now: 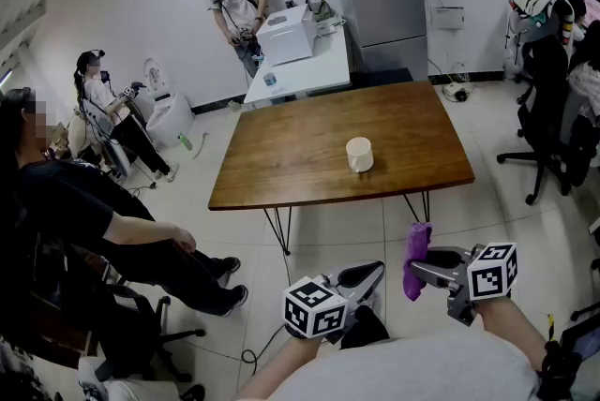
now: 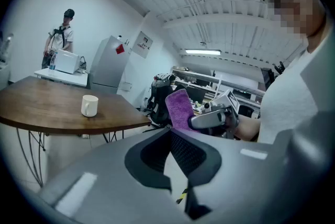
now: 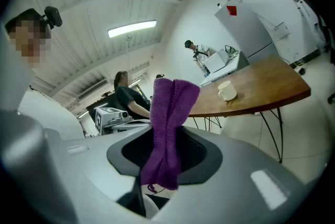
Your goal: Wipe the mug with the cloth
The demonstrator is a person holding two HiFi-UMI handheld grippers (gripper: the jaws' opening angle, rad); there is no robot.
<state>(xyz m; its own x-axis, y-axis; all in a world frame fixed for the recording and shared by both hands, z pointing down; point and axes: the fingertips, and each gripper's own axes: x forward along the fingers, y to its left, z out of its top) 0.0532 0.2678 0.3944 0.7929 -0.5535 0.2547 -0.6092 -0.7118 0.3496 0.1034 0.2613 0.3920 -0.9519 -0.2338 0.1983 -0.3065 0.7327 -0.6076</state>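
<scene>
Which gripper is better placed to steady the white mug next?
Probably left: the left gripper is shut, empty; the right gripper clamps the purple terry cloth. Both hang short of the white mug.

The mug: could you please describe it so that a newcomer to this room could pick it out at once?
Find the big brown wooden table in the middle of the room. The mug stands upright toward its near right part, the only thing on that tabletop. It is plain cream-white, unlike the purple cloth held in the right gripper short of the table.
</scene>
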